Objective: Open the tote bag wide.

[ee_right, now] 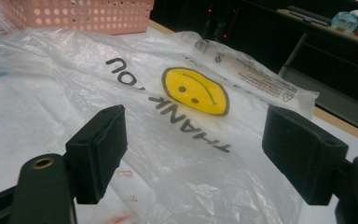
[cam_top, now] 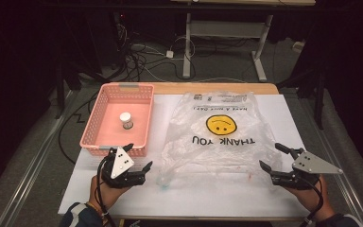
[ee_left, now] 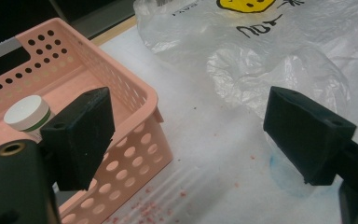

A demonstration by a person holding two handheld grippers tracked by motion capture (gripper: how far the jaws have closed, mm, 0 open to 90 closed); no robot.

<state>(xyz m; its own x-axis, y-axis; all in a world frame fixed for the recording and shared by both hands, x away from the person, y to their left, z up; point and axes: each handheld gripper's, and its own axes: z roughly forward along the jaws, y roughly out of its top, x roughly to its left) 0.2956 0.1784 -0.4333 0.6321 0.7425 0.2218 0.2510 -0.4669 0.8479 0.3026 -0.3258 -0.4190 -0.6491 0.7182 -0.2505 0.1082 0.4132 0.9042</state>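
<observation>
Between my left gripper and my right gripper the clear plastic bag lies flat and crumpled, its yellow smiley and black "THANK YOU" print facing up, just ahead of both sets of open jaws, untouched.

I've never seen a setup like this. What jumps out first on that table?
Probably the clear plastic bag with a yellow smiley face and "THANK YOU" on it, lying flat in the middle of the table. To its left sits a pink basket with a small white-capped bottle inside. Near the front edge, the left gripper and right gripper wait open.
</observation>
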